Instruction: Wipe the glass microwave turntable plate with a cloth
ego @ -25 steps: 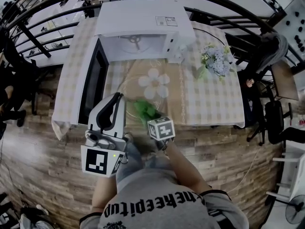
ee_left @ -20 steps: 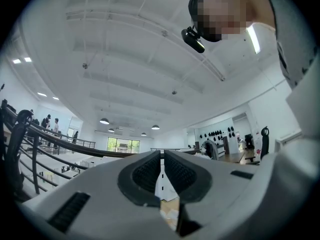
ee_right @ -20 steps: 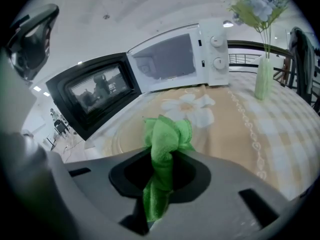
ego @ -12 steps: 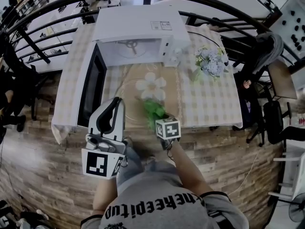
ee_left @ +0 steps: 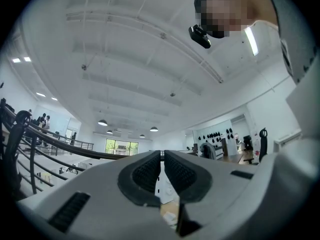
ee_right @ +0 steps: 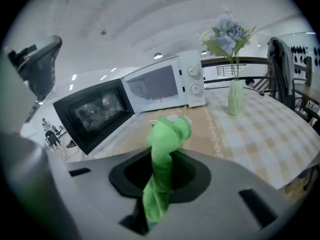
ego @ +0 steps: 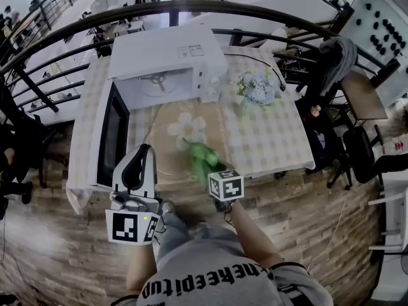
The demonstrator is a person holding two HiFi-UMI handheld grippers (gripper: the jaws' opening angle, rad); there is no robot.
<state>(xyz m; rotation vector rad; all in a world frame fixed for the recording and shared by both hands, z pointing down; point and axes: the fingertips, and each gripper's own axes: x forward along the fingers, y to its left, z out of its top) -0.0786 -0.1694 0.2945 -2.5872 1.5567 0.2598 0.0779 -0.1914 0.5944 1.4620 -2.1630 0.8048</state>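
At the near edge of the table (ego: 274, 139), pinching one green cloth (ee_right: 167, 134) in the right gripper (ee_right: 160, 184), jaws closed on its twisted middle, with the bunched end poking forward, probably for pressing onto glass. Hovering over the near part of the tan mat (ego: 217, 123), not clearly touching anything. Beside it, pointing the left gripper (ee_left: 162, 171) up toward the ceiling, jaws nearly together with only a slit between and nothing held, seemingly parked out of the way. Further out, making out one glass turntable plate (ego: 171, 146), faint and clear, lying flat on the mat in front of one white microwave (ego: 167, 62), presumably set there for easier reach. Keeping in view the microwave door (ego: 113, 136), hanging open to the left. Counting also one vase of flowers (ego: 255, 89), two grippers, one cloth.
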